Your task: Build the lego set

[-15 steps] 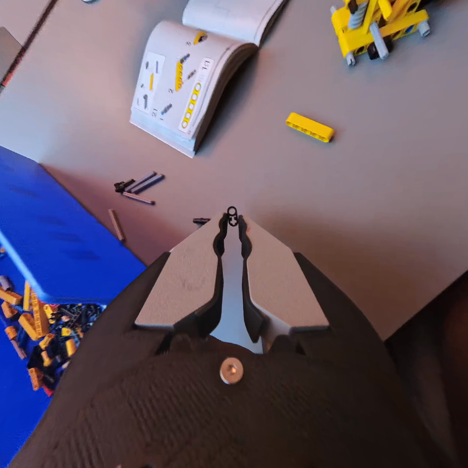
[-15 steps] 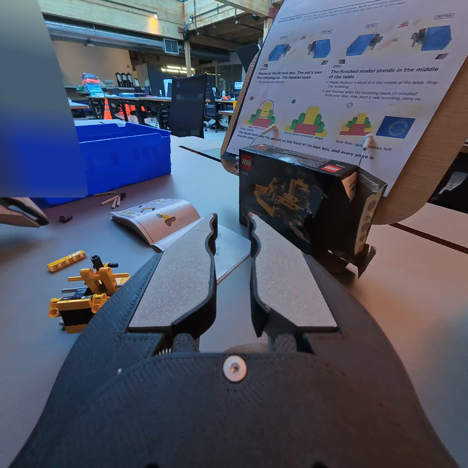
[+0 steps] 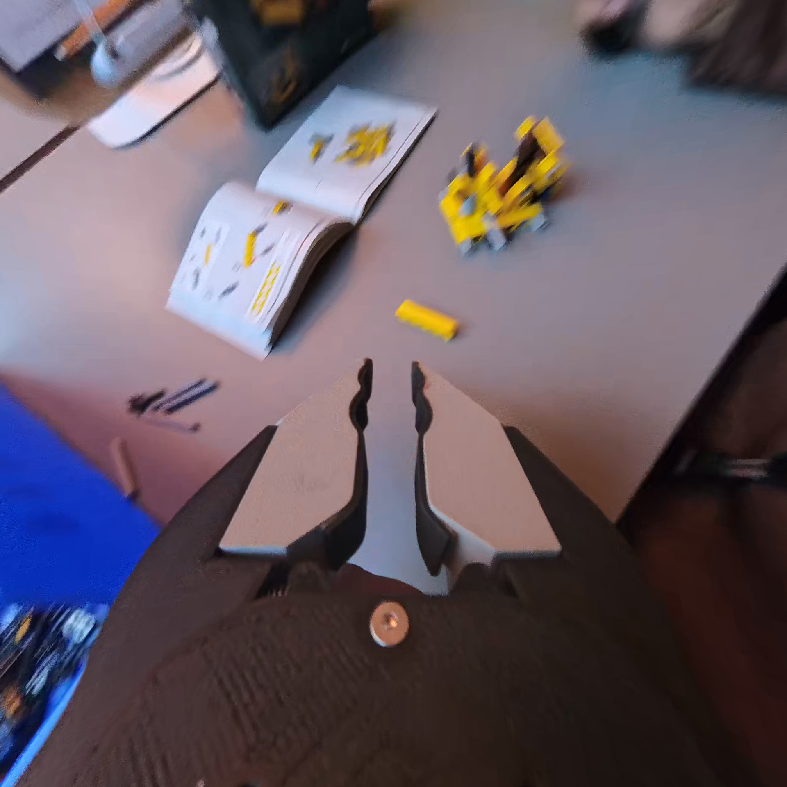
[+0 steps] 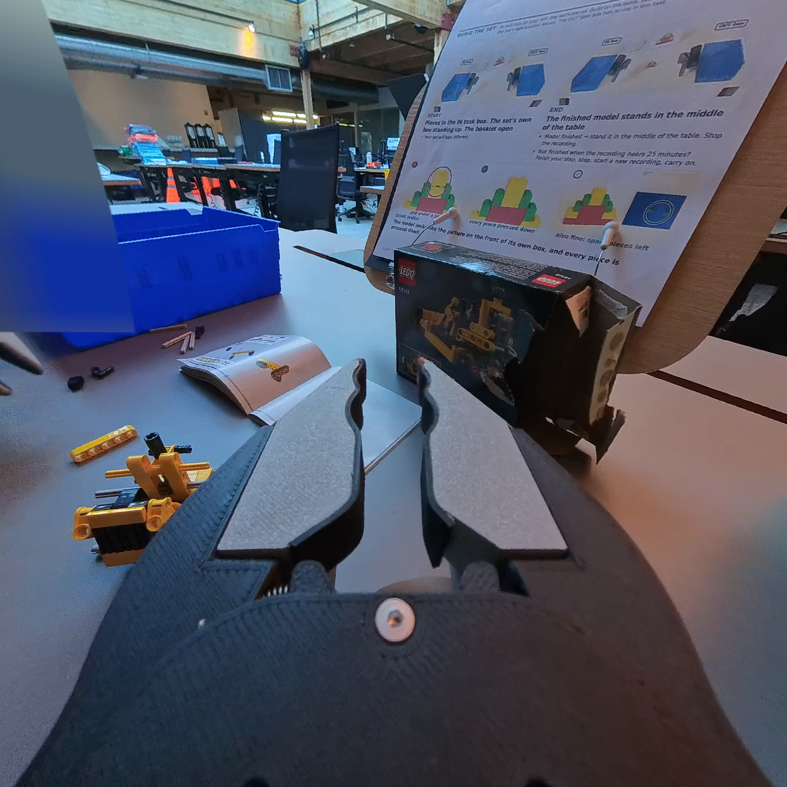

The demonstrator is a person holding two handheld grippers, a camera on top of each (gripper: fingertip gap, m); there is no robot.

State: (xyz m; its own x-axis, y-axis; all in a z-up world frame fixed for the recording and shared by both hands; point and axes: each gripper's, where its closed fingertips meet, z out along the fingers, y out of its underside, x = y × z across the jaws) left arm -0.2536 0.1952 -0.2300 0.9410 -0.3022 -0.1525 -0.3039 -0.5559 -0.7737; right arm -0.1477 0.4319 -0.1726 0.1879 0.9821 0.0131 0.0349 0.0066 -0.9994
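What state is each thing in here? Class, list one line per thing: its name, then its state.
left gripper: open, empty.
right gripper: open, empty.
instruction booklet: lying open on the table.
set box: standing upright, one end torn open.
partly built model: resting on the table, unfinished.
yellow beam: loose, lying flat.
blue bin: upright on the table.

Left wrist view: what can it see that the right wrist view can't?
Only the left wrist view shows inside the blue bin, with loose pieces.

Only the right wrist view shows the paper sheet on a wooden board and two small black pieces.

Both show the open booklet, yellow model, yellow beam and set box.
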